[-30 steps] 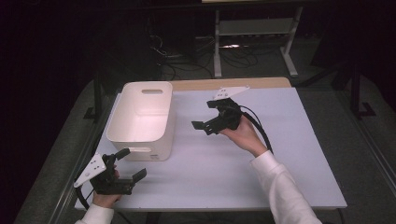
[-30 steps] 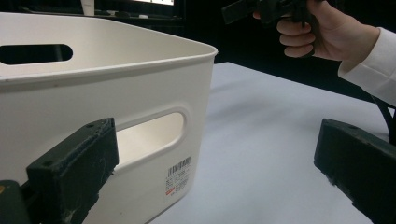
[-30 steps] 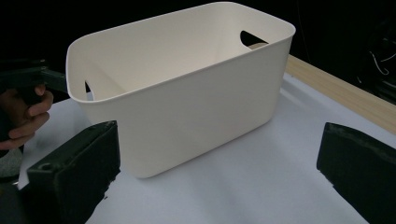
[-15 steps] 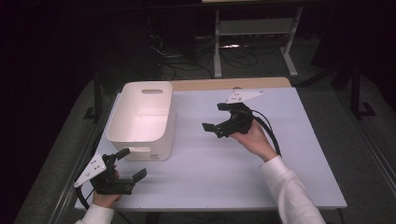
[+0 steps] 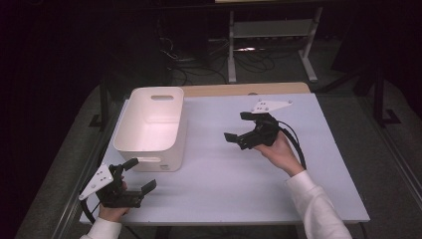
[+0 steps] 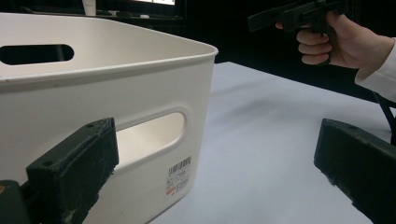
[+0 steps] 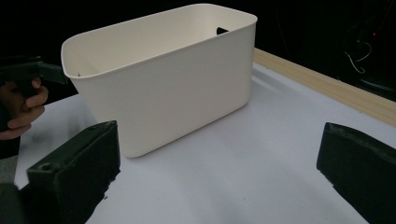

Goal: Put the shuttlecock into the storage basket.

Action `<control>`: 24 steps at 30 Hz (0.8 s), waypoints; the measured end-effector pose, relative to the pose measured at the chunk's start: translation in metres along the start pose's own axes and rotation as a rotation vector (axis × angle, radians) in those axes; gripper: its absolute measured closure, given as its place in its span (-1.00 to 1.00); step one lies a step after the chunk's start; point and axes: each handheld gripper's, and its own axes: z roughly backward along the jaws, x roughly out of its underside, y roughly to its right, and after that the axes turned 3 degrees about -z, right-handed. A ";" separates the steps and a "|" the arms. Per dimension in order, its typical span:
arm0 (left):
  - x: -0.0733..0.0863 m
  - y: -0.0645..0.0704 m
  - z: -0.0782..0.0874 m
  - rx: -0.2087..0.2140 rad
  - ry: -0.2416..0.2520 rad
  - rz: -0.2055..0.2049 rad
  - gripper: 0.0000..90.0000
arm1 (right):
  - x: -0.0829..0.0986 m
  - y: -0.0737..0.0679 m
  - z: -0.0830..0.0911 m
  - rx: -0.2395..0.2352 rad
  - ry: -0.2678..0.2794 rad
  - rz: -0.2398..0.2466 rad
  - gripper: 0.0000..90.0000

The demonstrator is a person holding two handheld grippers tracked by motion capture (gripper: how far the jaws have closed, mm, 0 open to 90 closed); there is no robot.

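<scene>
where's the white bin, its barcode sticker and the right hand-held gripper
white bin (image 5: 149,130), high view, inside floor
barcode sticker (image 6: 179,174), left gripper view, on the bin's end wall below the handle slot
right hand-held gripper (image 5: 237,128), high view, midway between its fingertips

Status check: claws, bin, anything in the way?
Left claw open by bin. Right claw open, held off to its side. Bin upright. Nothing between.

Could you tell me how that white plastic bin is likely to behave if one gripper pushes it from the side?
The white plastic bin looks empty and thin-walled, so it is probably light and would slide readily on the smooth table. Its broad flat base suggests it is unlikely to tip. A push high on the wall might flex it slightly.
</scene>
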 end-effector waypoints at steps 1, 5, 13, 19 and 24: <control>0.000 0.000 0.000 0.000 0.000 0.000 -1.00 | 0.001 0.000 0.001 0.002 -0.003 -0.004 -1.00; 0.000 0.000 0.000 0.000 -0.001 0.006 -1.00 | 0.004 0.003 0.004 0.005 0.004 -0.006 -1.00; 0.000 0.000 0.000 -0.005 -0.006 0.007 -1.00 | 0.008 0.002 0.011 0.006 0.016 -0.004 -1.00; 0.000 0.001 0.000 -0.004 -0.007 0.010 -1.00 | 0.012 0.002 0.019 0.021 0.029 -0.002 -1.00; 0.000 0.000 0.000 -0.007 -0.006 0.010 -1.00 | 0.016 0.003 0.023 0.028 0.030 -0.002 -1.00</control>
